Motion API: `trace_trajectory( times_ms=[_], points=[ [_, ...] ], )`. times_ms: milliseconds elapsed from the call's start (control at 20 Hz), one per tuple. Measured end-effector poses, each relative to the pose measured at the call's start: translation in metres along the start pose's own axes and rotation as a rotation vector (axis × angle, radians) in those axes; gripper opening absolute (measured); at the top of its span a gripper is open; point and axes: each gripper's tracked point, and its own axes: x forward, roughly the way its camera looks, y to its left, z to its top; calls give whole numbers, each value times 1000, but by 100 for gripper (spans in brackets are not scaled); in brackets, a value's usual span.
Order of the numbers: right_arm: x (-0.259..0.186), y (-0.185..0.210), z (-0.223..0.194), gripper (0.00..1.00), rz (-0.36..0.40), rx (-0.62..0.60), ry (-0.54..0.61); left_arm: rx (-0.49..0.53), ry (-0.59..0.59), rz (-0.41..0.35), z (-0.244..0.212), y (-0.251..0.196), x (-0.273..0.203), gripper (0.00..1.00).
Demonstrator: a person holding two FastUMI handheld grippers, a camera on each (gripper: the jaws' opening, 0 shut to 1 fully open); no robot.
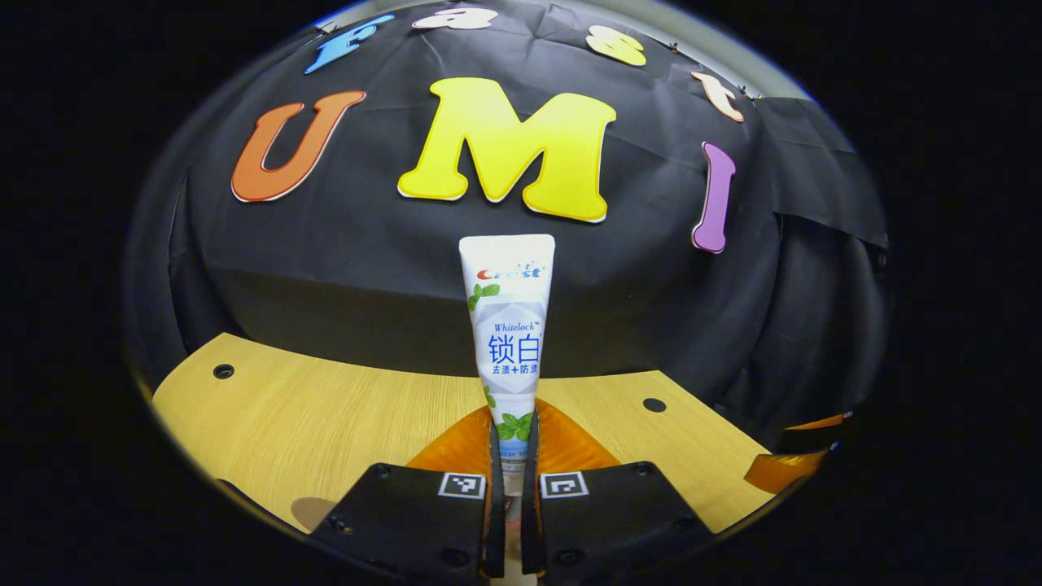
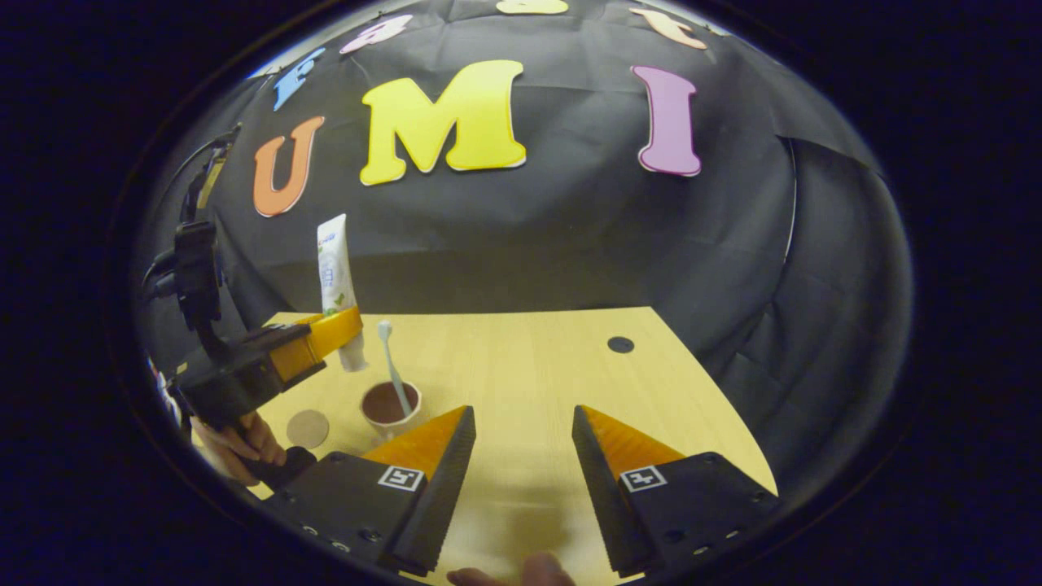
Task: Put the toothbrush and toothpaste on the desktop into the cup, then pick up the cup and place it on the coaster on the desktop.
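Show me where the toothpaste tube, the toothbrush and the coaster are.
toothpaste tube [image 1: 509, 325]: left gripper view, middle of the tube's printed body.
toothbrush [image 2: 392, 366]: right gripper view, on the handle above the cup's rim.
coaster [image 2: 308, 428]: right gripper view, centre of the round disc on the desktop.

This is a staged recording booth, not a lived-in room. A creased black cloth wall [image 2: 570, 244] hangs behind and wraps round the sides of a pale wooden tabletop [image 2: 521, 358] that has round dark holes drilled in it. The household items look like props: a white toothpaste tube [image 1: 509, 325], a brown cup [image 2: 391, 405] with a white toothbrush [image 2: 392, 366] standing in it, and a round tan coaster [image 2: 308, 428]. Square black-and-white marker tags [image 2: 643, 478] sit on the hand-held tongs.
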Motion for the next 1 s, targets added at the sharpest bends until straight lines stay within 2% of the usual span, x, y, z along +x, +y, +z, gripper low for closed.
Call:
trace_trajectory(
  times_ms=[200,350,500,600,700,800,850,1000],
  points=[
    [0,-14,-24,71,-16,4,51,8,-11,8,-15,-4,5,11],
    [2,-14,-44,72,-14,-6,94,62,-5,32,-31,0,8,12],
    [1,-7,-49,72,-1,-39,100,53,38,53,-55,6,11,15],
    [3,-2,-48,72,8,-52,98,24,76,46,-72,7,9,20],
    [4,3,-49,72,18,-51,103,48,61,45,-68,4,5,25],
    [6,7,-50,72,26,-47,108,84,65,46,-66,1,1,37],
    [7,9,-50,72,27,-48,109,93,57,44,-64,2,-1,48],
    [9,18,-47,72,35,-51,106,96,58,46,-62,3,-6,61]
  ],
)
